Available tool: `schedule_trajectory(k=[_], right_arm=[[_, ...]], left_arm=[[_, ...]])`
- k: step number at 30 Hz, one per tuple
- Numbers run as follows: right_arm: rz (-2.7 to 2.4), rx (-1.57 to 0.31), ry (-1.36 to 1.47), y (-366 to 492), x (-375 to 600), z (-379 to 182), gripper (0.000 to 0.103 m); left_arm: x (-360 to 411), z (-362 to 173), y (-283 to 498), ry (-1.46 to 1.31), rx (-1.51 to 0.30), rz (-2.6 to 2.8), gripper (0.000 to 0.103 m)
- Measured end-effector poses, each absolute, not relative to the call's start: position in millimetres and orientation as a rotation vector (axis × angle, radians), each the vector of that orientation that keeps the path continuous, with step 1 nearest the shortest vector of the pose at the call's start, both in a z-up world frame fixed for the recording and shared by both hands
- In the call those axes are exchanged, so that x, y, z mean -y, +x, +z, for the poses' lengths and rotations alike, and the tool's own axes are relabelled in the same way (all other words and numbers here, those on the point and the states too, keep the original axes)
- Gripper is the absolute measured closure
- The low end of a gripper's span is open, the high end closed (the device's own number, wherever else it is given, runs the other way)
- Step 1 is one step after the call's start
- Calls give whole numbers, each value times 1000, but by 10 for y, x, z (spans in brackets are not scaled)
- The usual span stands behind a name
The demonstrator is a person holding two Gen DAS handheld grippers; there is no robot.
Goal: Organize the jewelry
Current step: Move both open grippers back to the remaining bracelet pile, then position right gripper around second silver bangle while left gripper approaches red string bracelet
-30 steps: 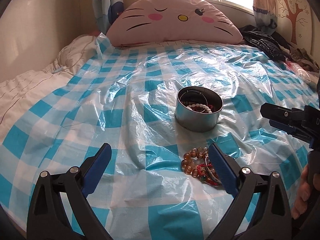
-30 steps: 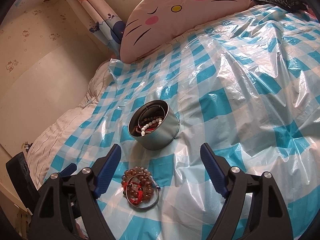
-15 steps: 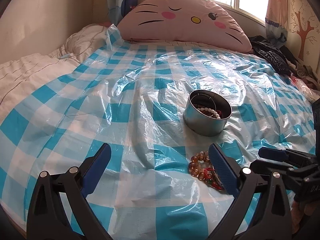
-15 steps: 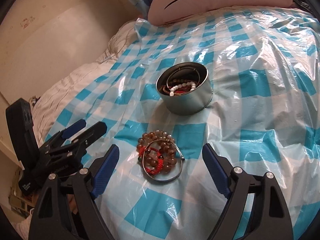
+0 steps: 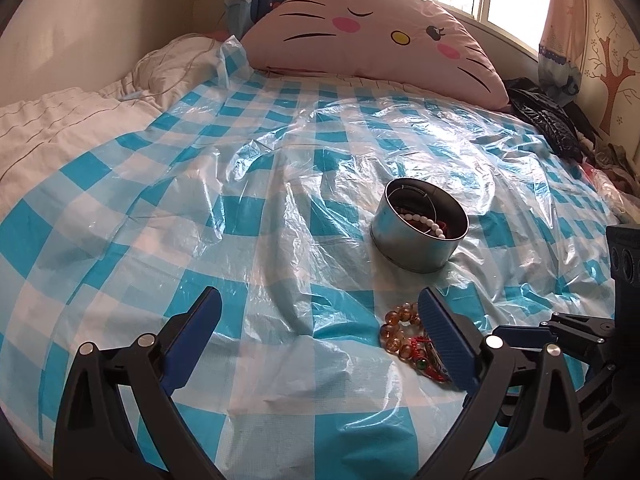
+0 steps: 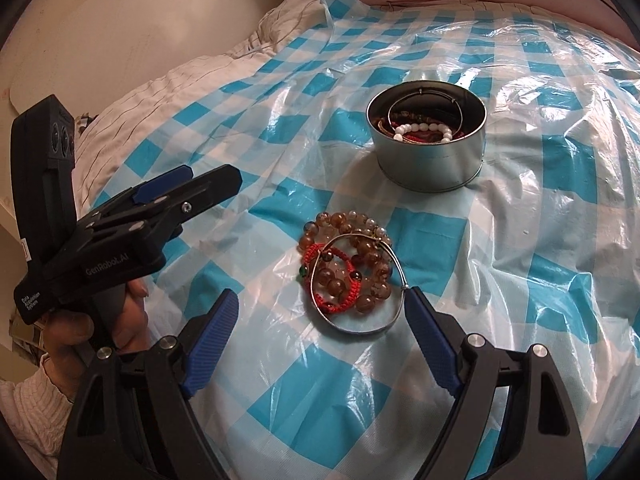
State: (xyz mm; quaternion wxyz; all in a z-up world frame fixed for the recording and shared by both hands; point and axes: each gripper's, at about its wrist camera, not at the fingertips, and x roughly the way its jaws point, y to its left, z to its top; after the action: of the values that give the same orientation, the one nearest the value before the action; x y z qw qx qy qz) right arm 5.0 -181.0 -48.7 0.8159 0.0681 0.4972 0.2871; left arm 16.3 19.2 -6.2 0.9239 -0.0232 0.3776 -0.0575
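The left tool's finger point(image 5: 444, 344) hides part of the bracelet pile point(image 5: 404, 340). The tin point(image 6: 430, 160) wall conceals its lower contents.

The left gripper point(image 5: 320, 320) is held low with its two blue-padded fingers spread wide apart and nothing between them. In the right wrist view it shows from the side at the left edge, the person's left hand point(image 6: 100, 328) wrapped around its handle. The right gripper point(image 6: 320, 316) also has its fingers spread wide, angled downward, gripping nothing.
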Motion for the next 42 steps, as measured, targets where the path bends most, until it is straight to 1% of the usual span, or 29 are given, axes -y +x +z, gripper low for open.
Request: schedule_trajectory(k=[11, 12, 13, 14, 15, 16, 19, 21, 22, 23, 24, 25, 28, 33, 34, 35, 36, 42], right_arm=[[619, -1081, 112, 226, 1740, -677, 21], [622, -1079, 103, 220, 1735, -674, 23], [622, -1076, 90, 210, 1733, -668, 30], [620, -1076, 82, 199, 1741, -665, 35], [616, -1076, 85, 189, 1763, -660, 45], [613, -1073, 97, 177, 1803, -646, 50], [595, -1034, 131, 113, 1936, -556, 58], [582, -1014, 153, 74, 2026, -498, 58], [571, -1014, 159, 68, 2058, -491, 57], [566, -1016, 163, 70, 2068, -491, 53], [571, -1019, 168, 75, 2063, -497, 33], [573, -1014, 165, 79, 2041, -494, 24], [587, -1002, 150, 137, 1933, -490, 23], [630, -1070, 72, 271, 1646, -671, 23], [626, -1075, 32, 265, 1592, -692, 28], [625, -1070, 5, 246, 1565, -689, 34], [618, -1069, 2, 240, 1577, -683, 47], [578, -1013, 77, 107, 1867, -560, 47]], left_arm=[[-229, -87, 193, -68, -786, -116, 8], [-235, -90, 198, -71, -787, -115, 8], [-240, -92, 201, -75, -788, -114, 8], [-247, -93, 203, -79, -787, -112, 8], [-258, -90, 201, -85, -787, -110, 8], [-268, -91, 203, -91, -787, -110, 8], [-290, -95, 210, -102, -790, -109, 8], [-293, -98, 208, -102, -790, -106, 8], [-292, -100, 209, -101, -790, -105, 8], [-294, -101, 210, -100, -791, -105, 8], [-294, -104, 211, -99, -792, -103, 8], [-296, -105, 211, -99, -793, -101, 8], [-295, -111, 212, -98, -796, -100, 8], [-298, -118, 211, -96, -800, -100, 8], [-296, -116, 212, -98, -799, -99, 8], [-299, -116, 210, -102, -800, -99, 8], [-302, -119, 213, -106, -800, -98, 8], [-286, -123, 206, -102, -800, -119, 8]])
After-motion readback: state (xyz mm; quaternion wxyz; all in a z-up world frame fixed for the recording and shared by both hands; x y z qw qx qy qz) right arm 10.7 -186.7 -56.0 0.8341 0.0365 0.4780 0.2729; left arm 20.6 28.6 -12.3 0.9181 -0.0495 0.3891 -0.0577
